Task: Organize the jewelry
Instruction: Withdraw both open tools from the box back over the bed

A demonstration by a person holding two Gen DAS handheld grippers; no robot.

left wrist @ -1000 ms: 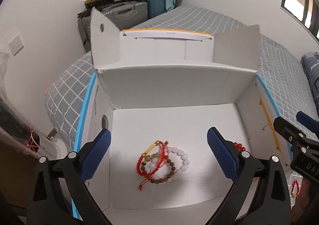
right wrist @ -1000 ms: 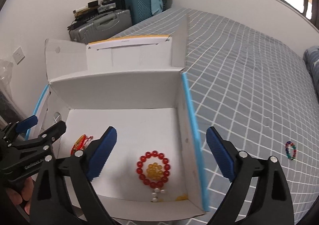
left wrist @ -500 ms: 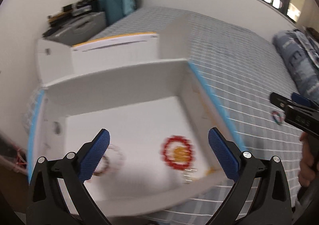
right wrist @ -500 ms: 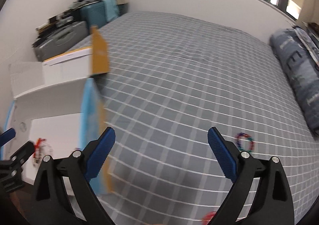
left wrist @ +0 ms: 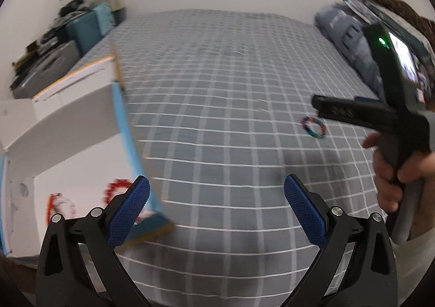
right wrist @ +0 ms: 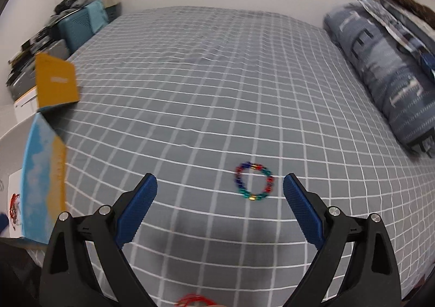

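Note:
A multicoloured bead bracelet [right wrist: 253, 181] lies on the grey checked bedspread, just ahead of my right gripper [right wrist: 219, 190] and a little right of its centre line. That gripper is open and empty. The left wrist view has the same bracelet [left wrist: 313, 127] at the right, under the other gripper's black fingers [left wrist: 350, 111], which a hand [left wrist: 394, 171] holds. My left gripper [left wrist: 216, 192] is open and empty over the bedspread. The white cardboard box [left wrist: 65, 127] at the left holds a red bead bracelet [left wrist: 115, 191] and other bracelets [left wrist: 58, 205]. A red cord piece [right wrist: 194, 300] shows at the bottom edge.
The box's blue side wall [right wrist: 40, 176] and a yellow flap [right wrist: 55, 81] stand at the left. Suitcases [right wrist: 81, 24] are stacked by the far wall. A folded blue quilt [right wrist: 380, 67] lies along the bed's right side. Open bedspread [left wrist: 217, 76] stretches ahead.
Both grippers have swung right, away from the box and out over the bedspread. The multicoloured bracelet now sits close in front of the right gripper. Both stay open.

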